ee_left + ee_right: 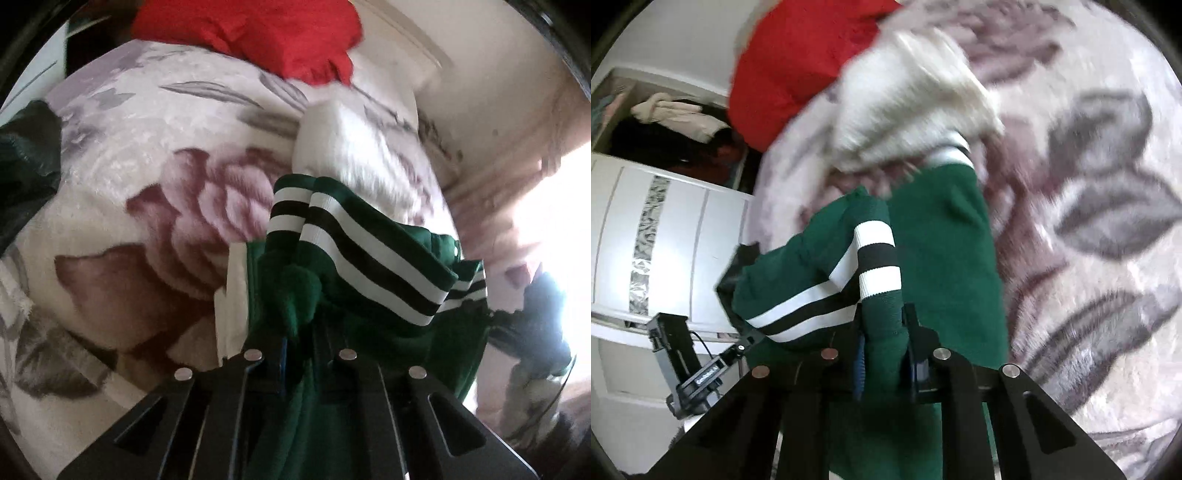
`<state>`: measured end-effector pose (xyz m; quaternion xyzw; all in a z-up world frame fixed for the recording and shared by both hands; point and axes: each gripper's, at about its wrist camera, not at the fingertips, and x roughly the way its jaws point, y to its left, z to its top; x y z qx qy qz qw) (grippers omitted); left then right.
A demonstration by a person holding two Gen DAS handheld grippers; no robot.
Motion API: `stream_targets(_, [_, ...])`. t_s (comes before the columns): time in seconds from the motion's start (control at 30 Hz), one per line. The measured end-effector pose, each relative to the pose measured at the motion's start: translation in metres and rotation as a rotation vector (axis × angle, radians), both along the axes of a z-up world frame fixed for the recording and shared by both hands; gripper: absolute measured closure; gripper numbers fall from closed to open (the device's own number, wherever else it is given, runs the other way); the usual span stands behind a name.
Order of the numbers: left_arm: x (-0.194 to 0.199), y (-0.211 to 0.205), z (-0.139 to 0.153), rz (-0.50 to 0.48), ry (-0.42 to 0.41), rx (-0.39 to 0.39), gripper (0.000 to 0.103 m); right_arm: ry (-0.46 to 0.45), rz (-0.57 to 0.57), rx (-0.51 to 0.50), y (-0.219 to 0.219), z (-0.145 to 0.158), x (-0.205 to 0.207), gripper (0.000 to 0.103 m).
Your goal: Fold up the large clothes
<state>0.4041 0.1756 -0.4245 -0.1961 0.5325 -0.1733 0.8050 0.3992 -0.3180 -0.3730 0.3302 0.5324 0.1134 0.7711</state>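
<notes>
Above the bed (122, 122), with its floral blanket, you have the green garment (354, 236) gathered up off the surface, and both views show it bunched and hanging rather than laid flat. Your left hand-held gripper (295, 332) is clamped on a wad of the green knit just below the striped band (369, 254), its jaws drawn nearly together with cloth between them. Your right hand-held gripper (886, 347) is likewise closed on a roll of green fabric, with a striped cuff (875, 254) standing up just beyond the fingertips.

By the look of it, the fold itself has hardly begun: the garment (945, 251) shows no clean creases, a sleeve is doubled over loosely, and most of the body trails down between the two grips. You seem to be at the lifting stage, holding it ready to shake out or spread. What is left is most of the job: laying it flat on the blanket, bringing the sleeves in, and folding the body over.

Further up the bed a red item (258, 33) and a white knit piece (905, 92) lie unfolded, so more clothes probably wait their turn.
</notes>
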Motion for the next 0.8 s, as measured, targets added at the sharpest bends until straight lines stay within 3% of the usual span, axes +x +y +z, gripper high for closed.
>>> stream_targets(0.07, [0.022, 0.006, -0.006, 0.047, 0.039, -0.025, 0.096, -0.003, -0.002, 0.020, -0.003, 0.008, 0.022, 0.085])
stream_targets(0.13, [0.051, 0.005, -0.029, 0.063, 0.087, -0.025, 0.095, -0.001, 0.004, 0.001, 0.001, 0.002, 0.056, 0.086])
stream_targets(0.23, [0.078, 0.003, -0.089, 0.079, 0.249, -0.032, 0.095, 0.074, -0.002, -0.045, 0.007, -0.038, 0.103, 0.086])
stream_targets(0.3, [0.081, 0.000, -0.115, 0.061, 0.305, -0.019, 0.093, 0.170, -0.003, -0.055, 0.006, -0.075, 0.120, 0.086])
stream_targets(0.37, [0.078, 0.002, -0.115, 0.057, 0.316, -0.038, 0.085, 0.221, 0.026, -0.040, 0.005, -0.095, 0.123, 0.086])
stream_targets(0.43, [0.071, 0.011, -0.108, 0.074, 0.337, -0.117, 0.079, 0.259, 0.044, 0.011, -0.004, -0.102, 0.118, 0.083])
stream_targets(0.47, [0.063, 0.016, -0.101, 0.086, 0.341, -0.154, 0.078, 0.275, 0.048, 0.038, -0.011, -0.102, 0.113, 0.070])
stream_targets(0.5, [0.056, 0.020, -0.097, 0.093, 0.336, -0.165, 0.077, 0.286, 0.052, 0.066, -0.019, -0.102, 0.106, 0.049])
stream_targets(0.53, [0.048, 0.023, -0.090, 0.103, 0.326, -0.162, 0.070, 0.284, 0.049, 0.082, -0.028, -0.101, 0.098, 0.037])
stream_targets(0.57, [0.038, 0.026, -0.083, 0.113, 0.313, -0.166, 0.057, 0.279, 0.053, 0.086, -0.033, -0.101, 0.092, 0.015])
stream_targets(0.6, [0.023, 0.031, -0.071, 0.140, 0.280, -0.180, 0.051, 0.280, 0.066, 0.099, -0.040, -0.105, 0.084, 0.002])
stream_targets(0.63, [0.012, 0.035, -0.064, 0.162, 0.252, -0.191, 0.042, 0.287, 0.082, 0.128, -0.042, -0.113, 0.080, 0.002])
stream_targets(0.7, [-0.015, 0.042, -0.052, 0.205, 0.202, -0.243, 0.042, 0.332, 0.132, 0.210, -0.037, -0.136, 0.074, 0.002])
stream_targets(0.8, [-0.057, 0.055, -0.038, 0.309, 0.151, -0.258, 0.042, 0.381, 0.220, 0.286, -0.014, -0.178, 0.074, 0.000])
